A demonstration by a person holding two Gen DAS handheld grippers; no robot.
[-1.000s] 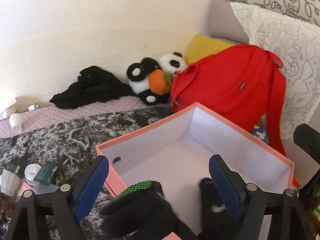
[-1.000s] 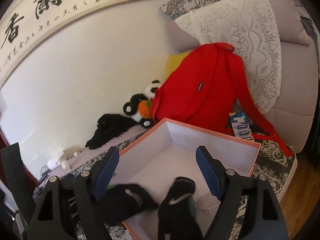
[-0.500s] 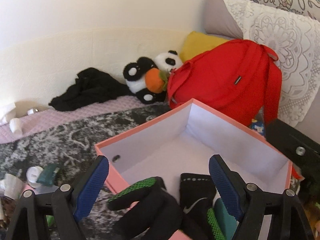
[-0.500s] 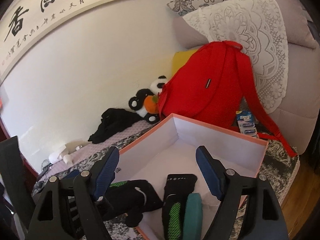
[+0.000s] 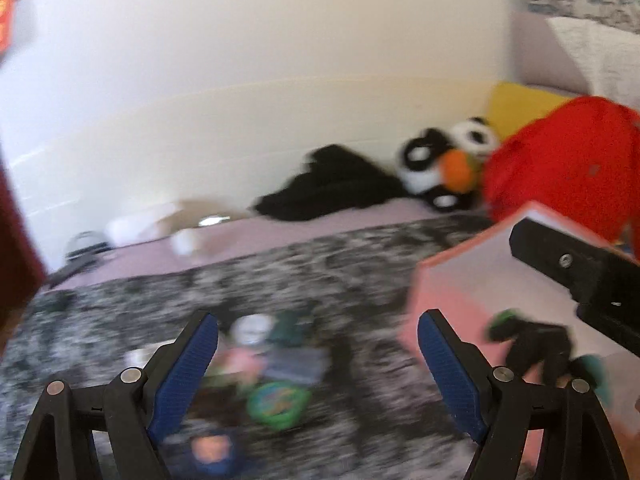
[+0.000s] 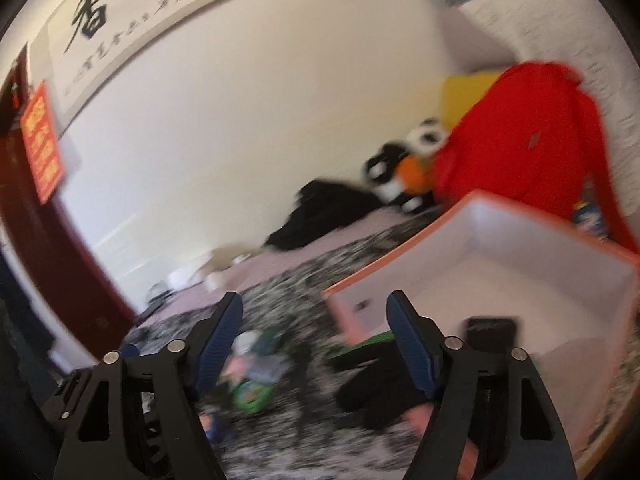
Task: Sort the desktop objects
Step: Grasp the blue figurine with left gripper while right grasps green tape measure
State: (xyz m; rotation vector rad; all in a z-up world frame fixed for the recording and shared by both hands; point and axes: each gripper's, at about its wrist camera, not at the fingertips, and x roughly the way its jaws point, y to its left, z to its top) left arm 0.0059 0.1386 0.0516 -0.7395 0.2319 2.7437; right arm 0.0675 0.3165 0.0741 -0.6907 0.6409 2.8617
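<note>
Both views are blurred by motion. My left gripper (image 5: pixel 318 344) is open and empty above a heap of small objects (image 5: pixel 264 364) on the patterned cloth, among them a green round item (image 5: pixel 278 400) and a white-capped piece (image 5: pixel 254 330). The pink box (image 5: pixel 472 276) stands to its right, with black and green gloves (image 5: pixel 528 344) at its near edge. My right gripper (image 6: pixel 314 324) is open and empty, between the heap (image 6: pixel 252 372) and the pink box (image 6: pixel 500 248). The gloves (image 6: pixel 376 376) hang over the box's front wall.
A red backpack (image 6: pixel 520 148), a panda plush (image 6: pixel 408 160) with an orange ball and a black garment (image 6: pixel 324 212) lie at the back by the wall. White cups (image 5: pixel 188 240) stand at the back left. A dark red door frame (image 6: pixel 48 216) is at the left.
Both grippers have swung left, away from over the pink box and towards the heap of small objects. The gloves stay at the box's front edge.
</note>
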